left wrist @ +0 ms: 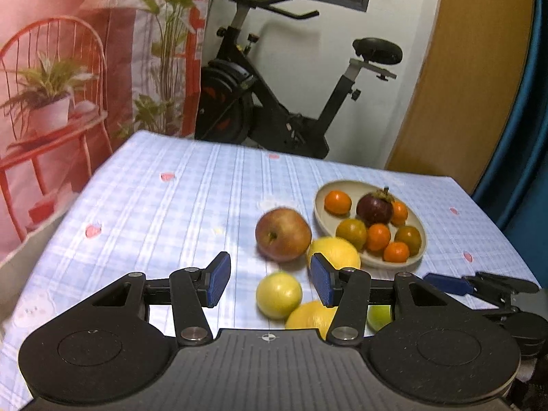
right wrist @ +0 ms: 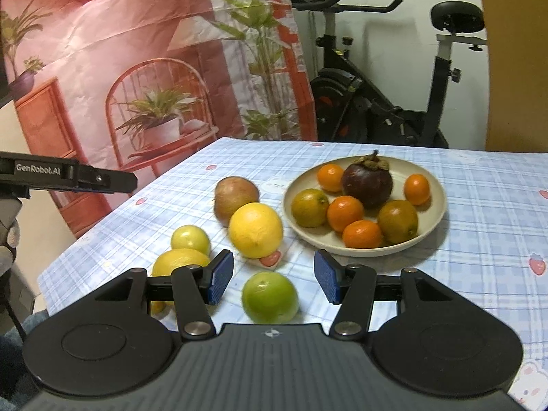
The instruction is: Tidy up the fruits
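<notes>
Fruit loose on counter [right wrist: 479,212] beside plate [right wrist: 441,212]. Right gripper [right wrist: 274,275] part open, empty, lined on green fruit [right wrist: 270,297]; left gripper [left wrist: 270,279] likewise over pale yellow fruit [left wrist: 279,294]. Best: straddle widest part, close gently, lift straight, avoid nudging neighbours.

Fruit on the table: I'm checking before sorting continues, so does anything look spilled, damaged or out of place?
Nothing spilled or damaged. Five fruits lie loose beside the plate: apple, two yellow citrus, a pale yellow fruit and a green one.

We hold our left black two-finger gripper [left wrist: 270,279] and our right black two-finger gripper [right wrist: 274,276] angled downward, blue-padded jaws parted and gripping nothing, side by side.
</notes>
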`<state>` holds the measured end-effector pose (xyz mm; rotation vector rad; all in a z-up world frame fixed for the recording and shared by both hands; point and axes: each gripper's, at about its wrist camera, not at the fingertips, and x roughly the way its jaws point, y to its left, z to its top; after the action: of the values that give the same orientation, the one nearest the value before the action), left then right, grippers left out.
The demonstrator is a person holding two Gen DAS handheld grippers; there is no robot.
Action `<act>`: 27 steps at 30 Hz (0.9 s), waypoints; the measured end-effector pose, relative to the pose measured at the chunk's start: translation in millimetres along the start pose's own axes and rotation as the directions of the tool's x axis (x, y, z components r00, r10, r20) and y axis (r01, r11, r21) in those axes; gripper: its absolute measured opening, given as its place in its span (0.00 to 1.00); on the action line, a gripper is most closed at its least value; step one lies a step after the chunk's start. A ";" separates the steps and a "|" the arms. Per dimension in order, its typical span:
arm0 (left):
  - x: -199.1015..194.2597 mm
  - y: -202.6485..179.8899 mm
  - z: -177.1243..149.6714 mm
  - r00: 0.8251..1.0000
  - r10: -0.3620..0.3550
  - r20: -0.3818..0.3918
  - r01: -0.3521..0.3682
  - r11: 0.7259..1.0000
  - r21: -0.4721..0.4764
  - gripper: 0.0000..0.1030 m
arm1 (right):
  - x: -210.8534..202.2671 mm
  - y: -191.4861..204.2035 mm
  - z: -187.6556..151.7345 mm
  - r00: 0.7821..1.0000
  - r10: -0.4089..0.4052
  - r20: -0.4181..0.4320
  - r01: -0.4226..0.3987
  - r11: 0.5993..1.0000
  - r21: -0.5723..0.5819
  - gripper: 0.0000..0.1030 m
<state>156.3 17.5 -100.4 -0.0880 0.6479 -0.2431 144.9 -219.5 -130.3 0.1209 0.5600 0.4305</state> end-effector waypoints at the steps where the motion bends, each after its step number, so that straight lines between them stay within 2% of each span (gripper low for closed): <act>1: 0.7 2.1 -1.9 1.000 -0.006 -0.010 0.006 1.000 -0.011 0.53 | 1.6 2.9 0.2 1.000 0.007 -0.005 -0.007 1.000 -0.013 0.54; 8: 8.5 6.6 -15.3 0.998 -0.041 -0.048 0.037 0.997 -0.074 0.53 | 22.8 32.1 1.3 0.994 0.081 -0.070 -0.091 0.983 -0.161 0.58; 11: 14.1 4.4 -22.1 0.995 -0.073 -0.073 0.066 0.993 -0.093 0.53 | 34.4 47.9 0.3 0.989 0.104 -0.109 -0.129 0.961 -0.247 0.64; 14: 19.8 2.9 -28.4 0.991 -0.095 -0.099 0.084 0.990 -0.110 0.54 | 47.5 61.2 -1.8 0.982 0.116 -0.147 -0.159 0.934 -0.320 0.64; 17: 25.7 2.9 -32.2 0.986 -0.115 -0.121 0.100 0.987 -0.127 0.57 | 59.4 66.3 -2.8 0.975 0.132 -0.177 -0.186 0.922 -0.340 0.64; 18: 27.4 3.5 -33.0 0.984 -0.125 -0.127 0.107 0.985 -0.136 0.61 | 62.9 67.3 -2.5 0.974 0.134 -0.184 -0.191 0.920 -0.342 0.64; 20: 31.9 3.9 -34.7 0.979 -0.150 -0.139 0.128 0.979 -0.156 0.65 | 68.9 66.0 -2.7 0.970 0.139 -0.198 -0.200 0.920 -0.336 0.64; 27: 42.5 5.7 -39.4 0.968 -0.191 -0.160 0.157 0.966 -0.205 0.65 | 76.1 56.3 -2.2 0.958 0.176 -0.227 -0.232 0.940 -0.251 0.64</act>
<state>166.3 12.2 -157.5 -0.3115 0.8426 -0.3622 181.2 -136.1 -156.6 -0.1353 0.6836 0.7260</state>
